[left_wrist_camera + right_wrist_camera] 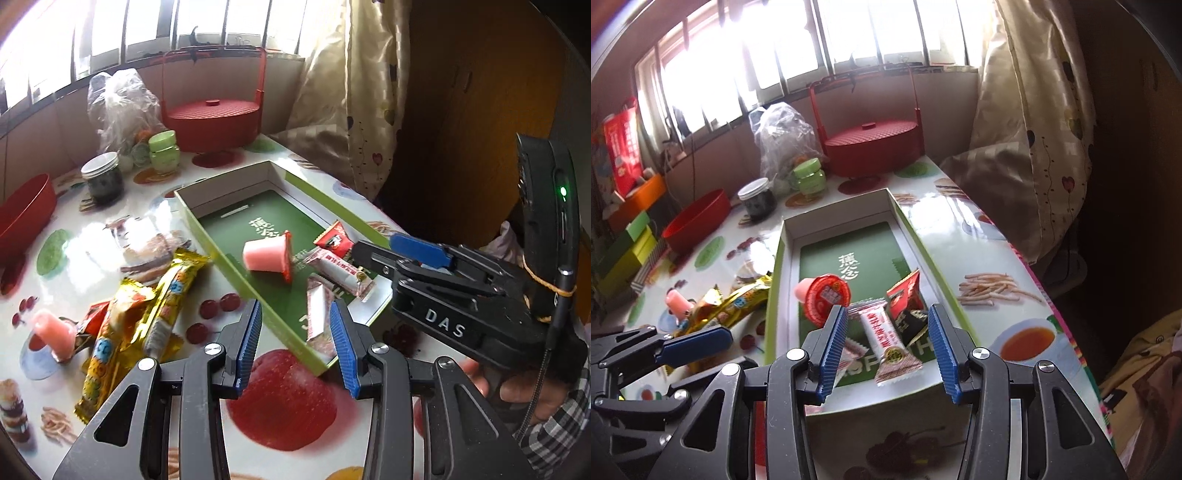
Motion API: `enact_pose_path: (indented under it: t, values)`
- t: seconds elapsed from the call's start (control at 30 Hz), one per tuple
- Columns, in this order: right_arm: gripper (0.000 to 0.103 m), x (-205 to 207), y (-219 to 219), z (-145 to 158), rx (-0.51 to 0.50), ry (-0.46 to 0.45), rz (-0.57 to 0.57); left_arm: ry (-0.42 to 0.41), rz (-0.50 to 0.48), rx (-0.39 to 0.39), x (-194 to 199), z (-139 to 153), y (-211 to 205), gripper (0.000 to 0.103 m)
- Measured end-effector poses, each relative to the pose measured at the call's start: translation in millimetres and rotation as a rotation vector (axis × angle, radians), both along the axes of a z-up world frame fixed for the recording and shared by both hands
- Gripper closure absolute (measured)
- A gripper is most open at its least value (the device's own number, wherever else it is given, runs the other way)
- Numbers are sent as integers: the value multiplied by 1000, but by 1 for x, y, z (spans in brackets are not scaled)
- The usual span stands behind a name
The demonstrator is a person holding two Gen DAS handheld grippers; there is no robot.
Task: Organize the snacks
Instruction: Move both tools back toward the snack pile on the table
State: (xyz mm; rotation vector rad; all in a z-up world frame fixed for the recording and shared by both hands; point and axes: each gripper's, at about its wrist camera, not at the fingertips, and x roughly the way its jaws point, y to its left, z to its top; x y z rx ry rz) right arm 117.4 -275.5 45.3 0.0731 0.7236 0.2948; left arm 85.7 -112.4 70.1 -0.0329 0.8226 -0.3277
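Note:
A shallow green box (221, 254) (775, 288) lies open on the table. Inside it are a pink jelly cup (266, 254) (827, 299) on its side, a red packet (334, 236) (905, 291), a white candy bar (340, 271) (882, 332) and a pink-white wrapper (317, 314) (851, 349). My left gripper (295, 314) hovers open over the box's near left corner, holding nothing. My right gripper (886, 314) hovers open above the white bar, not touching it. Yellow snack packs (162, 302) (738, 306) and a second pink jelly cup (53, 330) (677, 301) lie on the table left of the box.
A red lidded basket (214, 118) (871, 147) stands behind the box. A red bowl (22, 218) (698, 221), a dark jar (101, 177), green jars (164, 151) and a plastic bag (118, 99) crowd the far left. A curtain (354, 92) hangs right of the table.

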Motion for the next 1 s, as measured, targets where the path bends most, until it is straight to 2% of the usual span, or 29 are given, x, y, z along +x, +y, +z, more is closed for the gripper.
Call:
enact_pose_path:
  t: [0.33,0.77,1.0]
  values:
    - [58,-21,19,5,-4,-7,18,-11,42,-12,-9,0,32,63]
    - [58,-34,67,0,-2,31,117,-5,208,-22,-11,-9,108,63]
    - [58,-32,91,-5,-12,51,168,18,261,-27,-15,-20,136,63]
